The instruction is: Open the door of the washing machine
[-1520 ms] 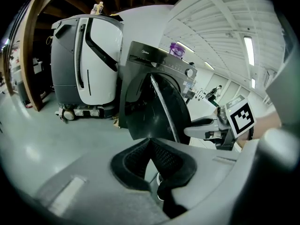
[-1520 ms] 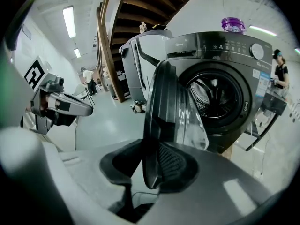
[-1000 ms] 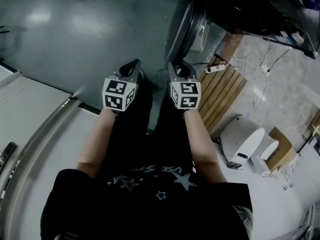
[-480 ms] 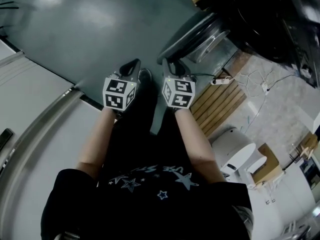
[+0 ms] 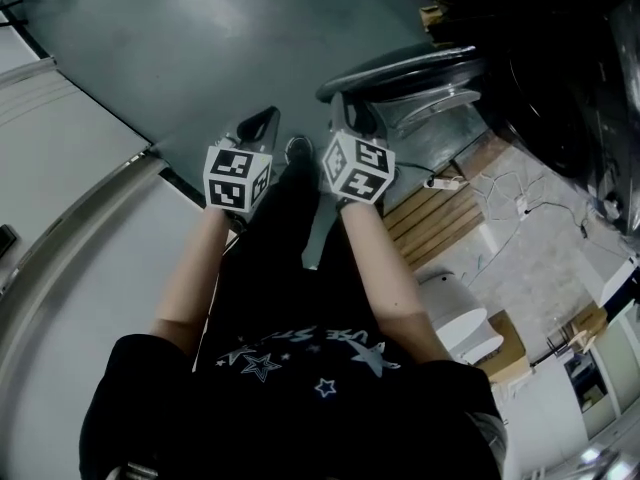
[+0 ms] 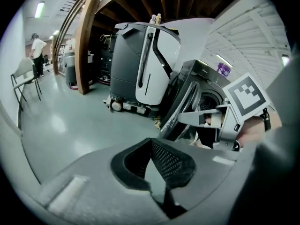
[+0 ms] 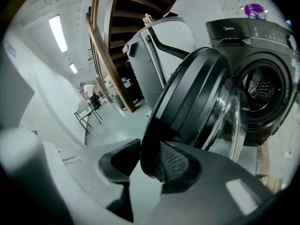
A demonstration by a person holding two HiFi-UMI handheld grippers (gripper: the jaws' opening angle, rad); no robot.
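Observation:
The dark front-loading washing machine [image 7: 262, 41] stands at the right, its drum opening [image 7: 262, 90] uncovered. Its round glass door [image 7: 201, 97] is swung well out, and in the head view the door [image 5: 400, 68] lies just ahead of my hands. My right gripper [image 7: 147, 149] is shut on the door's outer rim, which sits between the two pads. It meets that rim in the head view [image 5: 343, 113]. My left gripper [image 6: 150, 142] is shut with nothing in it. It hangs over the floor to the left of the door [image 5: 268, 118].
A wooden pallet [image 5: 440, 203] lies under the washer, with a power strip and cables [image 5: 440, 181] beside it. A white appliance [image 5: 455, 318] stands lower right. A large grey-white machine [image 6: 145, 64], a wooden post [image 6: 86, 36], a chair [image 6: 23, 76] and a person [image 6: 36, 48] are further off.
The door has swung further out from the washer with my right gripper on its rim. Both hands have moved across the floor with it, and the left gripper stays empty.

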